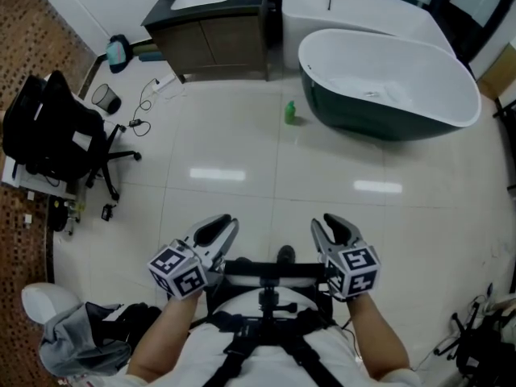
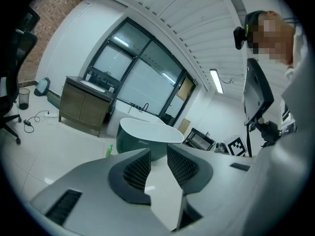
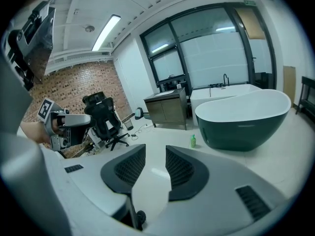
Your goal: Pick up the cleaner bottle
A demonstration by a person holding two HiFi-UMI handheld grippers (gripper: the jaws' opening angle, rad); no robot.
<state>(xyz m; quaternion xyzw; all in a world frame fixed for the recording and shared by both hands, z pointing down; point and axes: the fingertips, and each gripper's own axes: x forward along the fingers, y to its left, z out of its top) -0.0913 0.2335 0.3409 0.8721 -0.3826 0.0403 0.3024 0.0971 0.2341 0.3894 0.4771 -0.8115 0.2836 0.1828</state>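
Observation:
A small green cleaner bottle [image 1: 291,112] stands upright on the pale tiled floor, just left of the dark green bathtub [image 1: 387,87]. The same bottle [image 2: 109,150] shows small and far off in the left gripper view, and the bottle [image 3: 193,141] also in the right gripper view. My left gripper [image 1: 216,234] and right gripper [image 1: 331,230] are held side by side close to my body, far short of the bottle. Both stand open with only floor showing between their jaws.
A wooden vanity cabinet [image 1: 214,35] with a sink stands at the back left. A black office chair [image 1: 60,127] and cables lie at the left. A grey garment [image 1: 76,337] lies at the lower left. Wide floor lies between me and the tub.

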